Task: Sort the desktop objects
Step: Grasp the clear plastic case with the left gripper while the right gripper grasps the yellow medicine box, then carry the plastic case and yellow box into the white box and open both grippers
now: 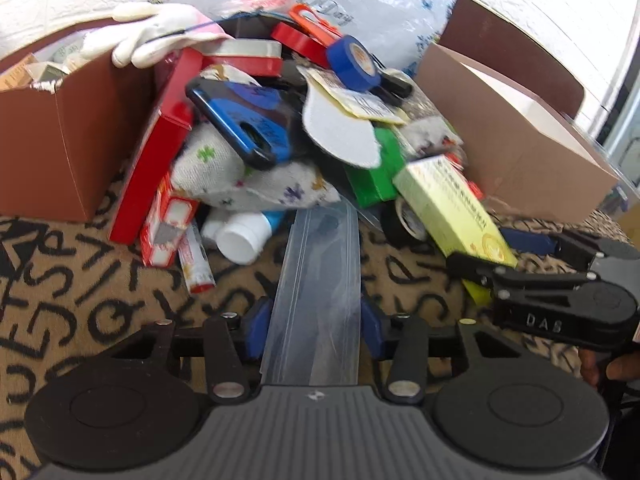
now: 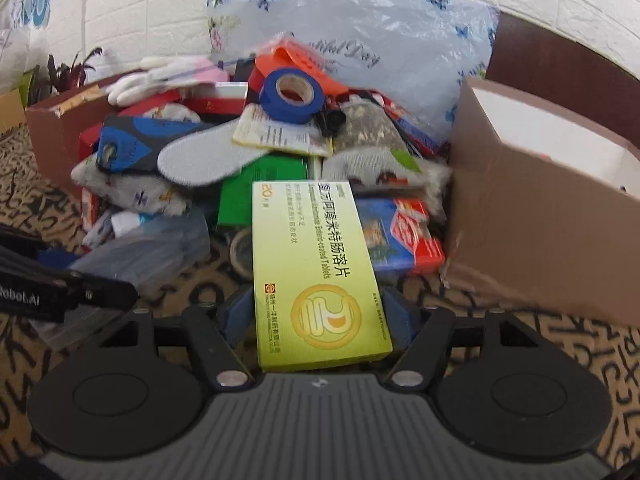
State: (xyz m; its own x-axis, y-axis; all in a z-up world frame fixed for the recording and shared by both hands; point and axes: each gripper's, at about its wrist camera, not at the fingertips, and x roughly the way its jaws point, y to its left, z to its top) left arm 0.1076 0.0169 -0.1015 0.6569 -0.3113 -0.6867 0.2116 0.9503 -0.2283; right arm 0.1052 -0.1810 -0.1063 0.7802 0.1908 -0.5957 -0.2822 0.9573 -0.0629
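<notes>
Left gripper pinches a limp, slippery clear plastic zip bag; right gripper clamps a light, stiff yellow-green cardboard tablet box across its sides.

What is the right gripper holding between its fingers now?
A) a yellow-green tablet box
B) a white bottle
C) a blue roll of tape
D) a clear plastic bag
A: in the right wrist view, the right gripper is closed on the yellow-green tablet box; the clear plastic bag is in the left gripper instead.
</notes>
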